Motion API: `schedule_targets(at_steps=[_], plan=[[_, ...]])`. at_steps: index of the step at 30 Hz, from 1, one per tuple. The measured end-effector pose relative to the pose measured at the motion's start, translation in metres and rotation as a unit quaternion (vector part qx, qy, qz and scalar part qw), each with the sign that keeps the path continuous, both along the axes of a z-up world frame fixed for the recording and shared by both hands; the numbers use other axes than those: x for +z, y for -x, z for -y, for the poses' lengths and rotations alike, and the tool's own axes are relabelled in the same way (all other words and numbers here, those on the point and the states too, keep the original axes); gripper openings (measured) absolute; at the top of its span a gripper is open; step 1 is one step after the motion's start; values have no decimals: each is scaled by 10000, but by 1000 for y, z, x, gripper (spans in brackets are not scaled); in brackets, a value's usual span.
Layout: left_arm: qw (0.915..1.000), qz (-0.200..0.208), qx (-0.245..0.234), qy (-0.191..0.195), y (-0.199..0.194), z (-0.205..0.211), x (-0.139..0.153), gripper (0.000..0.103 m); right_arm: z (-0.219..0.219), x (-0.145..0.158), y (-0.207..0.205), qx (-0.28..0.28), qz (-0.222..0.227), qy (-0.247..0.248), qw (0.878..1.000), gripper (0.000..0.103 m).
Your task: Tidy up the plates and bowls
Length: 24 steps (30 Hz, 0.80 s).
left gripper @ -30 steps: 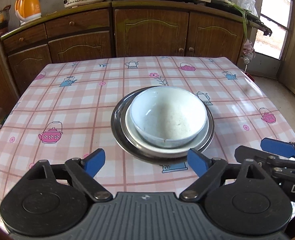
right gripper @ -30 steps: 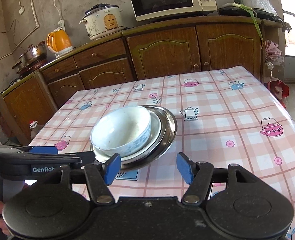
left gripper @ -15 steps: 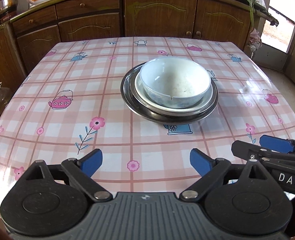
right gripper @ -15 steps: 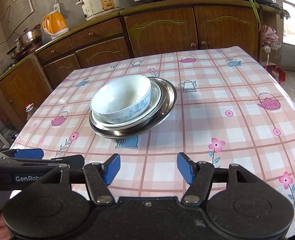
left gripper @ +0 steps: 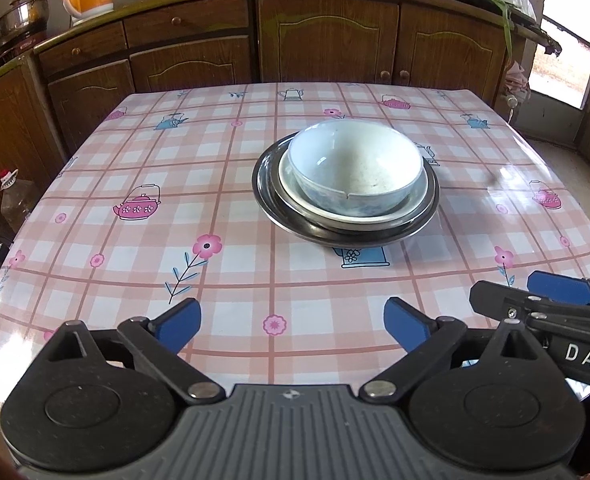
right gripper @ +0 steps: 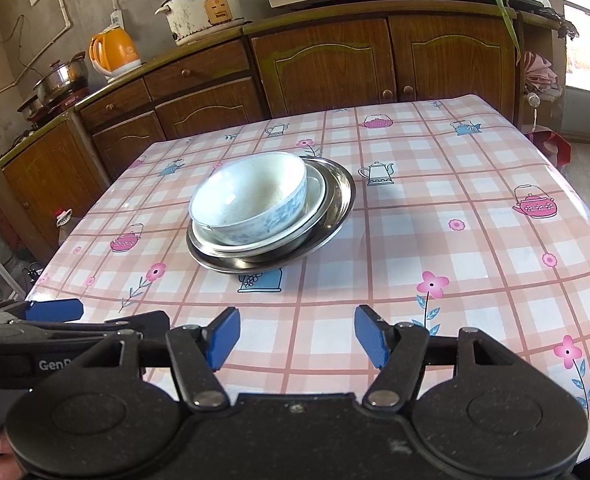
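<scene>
Bowl [left gripper: 355, 168] nested in white plate [left gripper: 295, 188] on steel plate [left gripper: 267, 192], mid-tabletop [left gripper: 135, 264]. Left gripper [left gripper: 293, 320] jaws opening, nothing between. Right gripper [right gripper: 297, 338] jaws apart, empty, near front edge.

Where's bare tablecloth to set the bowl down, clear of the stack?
Left of the metal plate, out to the table edge, is bare. So is the right side toward the window, and the far strip by the cabinets. The near edge is crowded: left gripper, jaws opening and empty, beside right gripper. The bowl sits centre.
</scene>
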<state>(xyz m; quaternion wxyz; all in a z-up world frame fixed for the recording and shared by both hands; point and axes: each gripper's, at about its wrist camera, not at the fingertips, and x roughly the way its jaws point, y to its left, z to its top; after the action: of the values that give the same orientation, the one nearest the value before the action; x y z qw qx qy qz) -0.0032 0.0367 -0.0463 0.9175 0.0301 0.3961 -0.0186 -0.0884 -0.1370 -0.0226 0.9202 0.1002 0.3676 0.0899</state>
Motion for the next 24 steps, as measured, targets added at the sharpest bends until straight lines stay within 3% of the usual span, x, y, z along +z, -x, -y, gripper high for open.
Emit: schedule_targets(at_steps=[24], plan=[[9988,485,7,-93,13,5,13,101,4,13,12,-20,240,-125,9996,77]])
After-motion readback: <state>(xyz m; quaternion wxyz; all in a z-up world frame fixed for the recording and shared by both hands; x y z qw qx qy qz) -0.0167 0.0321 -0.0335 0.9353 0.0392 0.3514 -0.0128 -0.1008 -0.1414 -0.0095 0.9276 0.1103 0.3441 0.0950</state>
